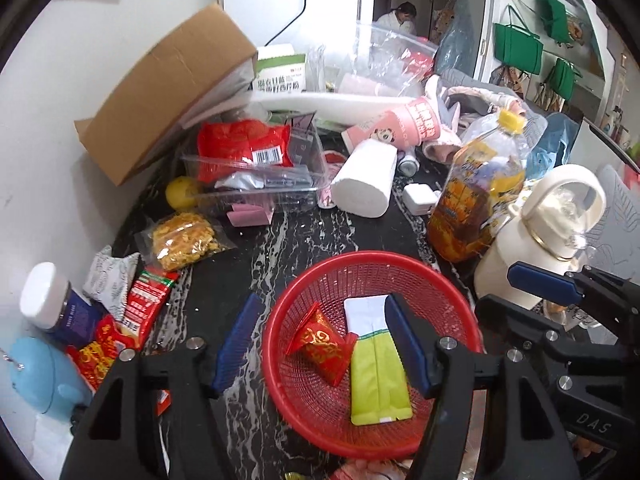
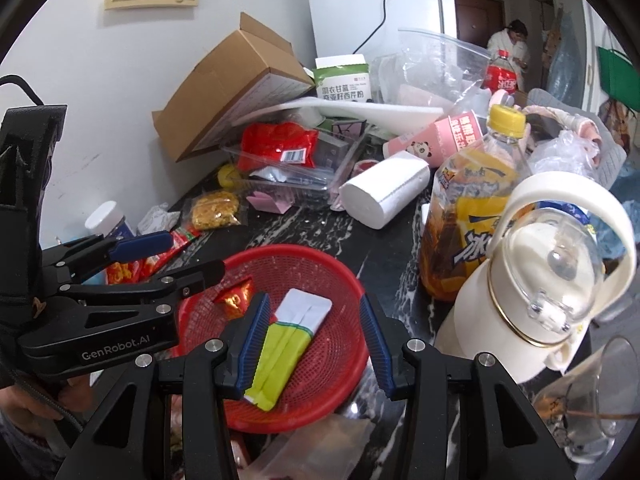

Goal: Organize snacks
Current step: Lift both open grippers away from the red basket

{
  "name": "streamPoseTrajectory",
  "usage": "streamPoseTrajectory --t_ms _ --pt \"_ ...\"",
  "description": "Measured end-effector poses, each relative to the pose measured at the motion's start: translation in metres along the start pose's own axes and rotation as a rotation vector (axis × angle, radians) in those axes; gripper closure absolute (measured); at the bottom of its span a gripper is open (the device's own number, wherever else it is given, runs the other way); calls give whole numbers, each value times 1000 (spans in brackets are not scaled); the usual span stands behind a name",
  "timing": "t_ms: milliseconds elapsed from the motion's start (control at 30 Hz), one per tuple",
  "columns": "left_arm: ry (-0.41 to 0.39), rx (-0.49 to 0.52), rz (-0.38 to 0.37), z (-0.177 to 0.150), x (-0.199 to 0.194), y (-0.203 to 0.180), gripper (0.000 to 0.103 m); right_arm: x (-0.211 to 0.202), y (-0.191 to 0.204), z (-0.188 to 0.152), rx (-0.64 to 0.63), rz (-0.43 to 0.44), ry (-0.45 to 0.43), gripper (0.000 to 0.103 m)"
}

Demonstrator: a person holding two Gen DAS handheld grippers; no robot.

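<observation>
One red basket (image 1: pixel 372 264), two snack packets inside, one red (image 1: pixel 320 346), one green-and-white (image 1: pixel 376 376), both hand-held grippers (image 1: pixel 324 344) (image 2: pixel 316 344) apart, empty

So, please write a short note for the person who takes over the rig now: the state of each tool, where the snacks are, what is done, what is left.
Left tool: open, empty, above the red basket.
Right tool: open, empty, above the same basket.
Done: a red and gold packet and a green and white pouch lie in the basket.
Left: by the wall on the black table, a yellow snack bag, a white patterned packet, a red sachet and a red and yellow packet; further back, a red bag in the clear tray.
</observation>
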State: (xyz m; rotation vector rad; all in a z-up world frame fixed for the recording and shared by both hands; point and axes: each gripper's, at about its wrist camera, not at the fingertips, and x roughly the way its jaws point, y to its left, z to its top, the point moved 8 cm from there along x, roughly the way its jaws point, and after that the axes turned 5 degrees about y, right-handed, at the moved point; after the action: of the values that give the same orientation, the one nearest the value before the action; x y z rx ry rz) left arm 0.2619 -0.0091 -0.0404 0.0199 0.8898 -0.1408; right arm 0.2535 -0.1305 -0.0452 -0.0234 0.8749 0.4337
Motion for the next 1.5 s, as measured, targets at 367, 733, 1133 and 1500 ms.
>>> streamPoseTrajectory --t_ms 367,733,1133,1500 --pt "-100 19 -13 0 -72 -20 38 -66 10 -1 -13 -26 -85 52" --pt "-150 58 -17 -21 -119 -40 38 -120 22 -22 -23 -48 -143 45" --pt "-123 101 -55 -67 -134 -66 38 -143 19 -69 21 -66 -124 37" --pt "-63 114 -107 -120 -138 -82 38 -145 18 -125 84 -69 -70 37"
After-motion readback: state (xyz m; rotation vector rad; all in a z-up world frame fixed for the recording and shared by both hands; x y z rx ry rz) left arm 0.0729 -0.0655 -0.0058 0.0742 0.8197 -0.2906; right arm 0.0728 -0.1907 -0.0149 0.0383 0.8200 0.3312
